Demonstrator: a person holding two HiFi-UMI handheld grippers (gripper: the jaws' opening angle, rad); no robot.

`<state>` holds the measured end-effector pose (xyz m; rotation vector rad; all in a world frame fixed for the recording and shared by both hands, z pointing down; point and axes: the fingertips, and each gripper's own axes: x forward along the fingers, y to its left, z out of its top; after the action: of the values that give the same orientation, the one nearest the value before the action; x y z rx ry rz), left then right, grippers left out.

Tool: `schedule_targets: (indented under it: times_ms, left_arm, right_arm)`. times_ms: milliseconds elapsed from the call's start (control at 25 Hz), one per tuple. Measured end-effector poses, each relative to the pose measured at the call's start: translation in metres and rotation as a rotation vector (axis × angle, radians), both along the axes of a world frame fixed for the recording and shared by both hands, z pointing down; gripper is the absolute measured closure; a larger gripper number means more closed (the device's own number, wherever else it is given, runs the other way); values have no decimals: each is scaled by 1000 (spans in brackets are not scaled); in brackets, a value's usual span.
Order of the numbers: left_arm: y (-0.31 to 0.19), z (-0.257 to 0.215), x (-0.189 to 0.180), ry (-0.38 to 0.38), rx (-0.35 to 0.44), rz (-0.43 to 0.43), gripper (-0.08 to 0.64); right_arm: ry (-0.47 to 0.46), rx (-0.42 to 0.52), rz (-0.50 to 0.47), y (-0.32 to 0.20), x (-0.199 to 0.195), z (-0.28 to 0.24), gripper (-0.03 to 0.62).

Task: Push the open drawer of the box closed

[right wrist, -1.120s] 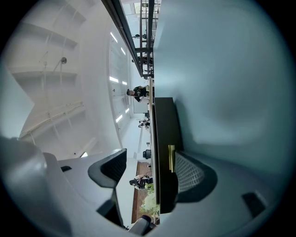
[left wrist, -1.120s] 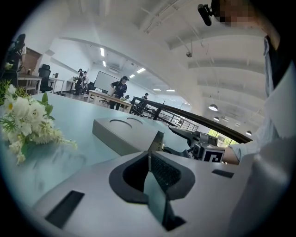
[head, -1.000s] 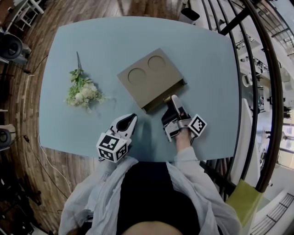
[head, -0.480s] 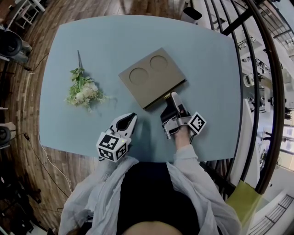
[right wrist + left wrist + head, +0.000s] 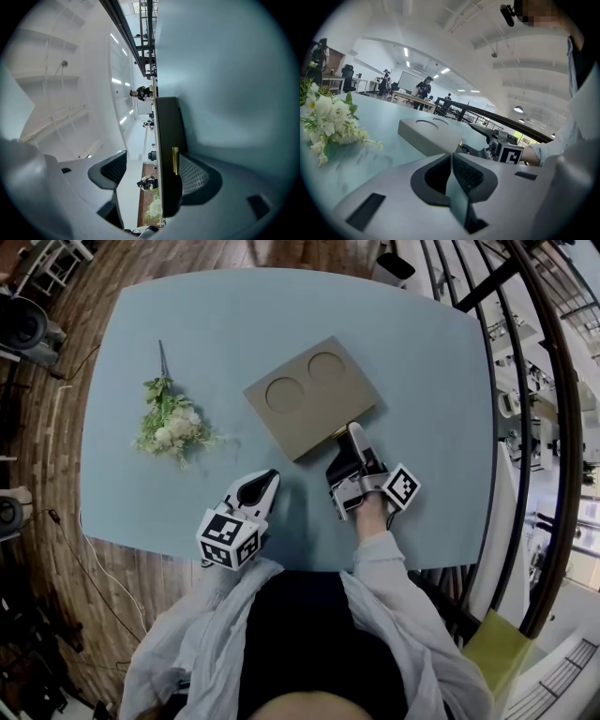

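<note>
A pale blue table (image 5: 422,352) stands on a dark wooden floor (image 5: 47,437), with a black railing (image 5: 528,427) running past its right side. In the left gripper view an open office hall with people at desks lies far behind.

The only print in sight is the black-and-white square markers on the two cubes, one (image 5: 228,540) on the left tongs (image 5: 268,482) and one (image 5: 403,488) on the right tongs (image 5: 349,444).

The box (image 5: 314,395), flat and tan with two round recesses in its top, sits near the middle of the table, turned cornerwise. Its longer sides run from lower left to upper right in the head view, and the two recesses lie along that line. The drawer front (image 5: 168,136) faces lower right, toward the person's right hand, and looks about flush with the box's side. A small brass handle (image 5: 175,159) stands on it.

The right tongs, lying on their side and level, are wide and have just been opening. The drawer front stands between the jaws, with the meshed pad (image 5: 194,176) just beside the handle.

The left tongs rest near the table's front edge, apart from the box, their jaws together on nothing.

A bunch of white flowers (image 5: 169,427) lies to the left.
</note>
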<state>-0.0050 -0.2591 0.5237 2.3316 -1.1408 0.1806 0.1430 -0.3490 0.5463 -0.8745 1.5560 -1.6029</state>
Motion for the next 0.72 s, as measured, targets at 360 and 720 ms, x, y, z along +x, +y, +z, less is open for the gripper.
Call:
schedule_targets:
  times_ms: [360,720]
  left_arm:
    - [1,-3,3,-3,15,17,531]
    - [12,-20,11,9,64,59,531]
  right_arm:
    - [21,-21,12,6,8,2,208]
    - [280,39,13,44,26,-23,189]
